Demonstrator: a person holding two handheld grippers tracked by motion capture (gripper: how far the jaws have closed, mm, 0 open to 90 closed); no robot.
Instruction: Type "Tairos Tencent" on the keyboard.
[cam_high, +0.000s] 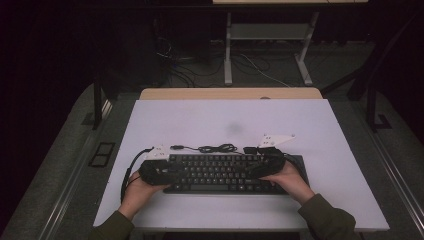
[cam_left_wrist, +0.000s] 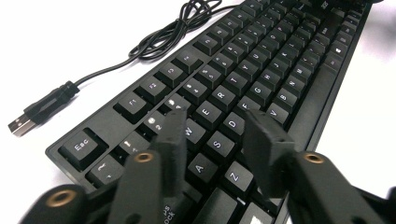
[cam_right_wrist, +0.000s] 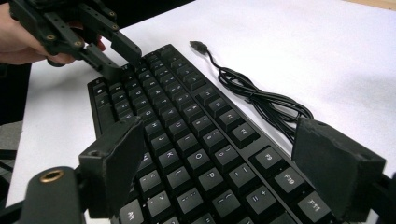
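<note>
My left gripper (cam_left_wrist: 212, 135) sits over the left end of the keyboard (cam_high: 220, 172), jaws parted about a key or two wide, nothing between them. Tips hang just over the W, A, S, D keys; can't tell if they touch the caps. In the right gripper view the same left gripper (cam_right_wrist: 122, 57) shows at the keyboard's far corner, jaws apart, my left hand (cam_right_wrist: 21, 39) behind it.

My right gripper (cam_right_wrist: 224, 161) is over the right end of the keyboard, jaws spread wide, straddling the keys around O, P and the function row. Pads grip nothing; the keyboard lies below them, not pinched.

Keyboard: black, flat on the table (cam_high: 200, 120), near my edge, long side across. Its cable (cam_high: 210, 148) lies bunched in loose loops just behind it, USB plug (cam_left_wrist: 23, 122) free on the table near the Esc corner.

Table top is white, with a wood strip along the far edge. Room is dark; grey floor, another desk frame (cam_high: 267, 45) behind, loose wires on the floor under it. Green sleeves come in from the bottom.
</note>
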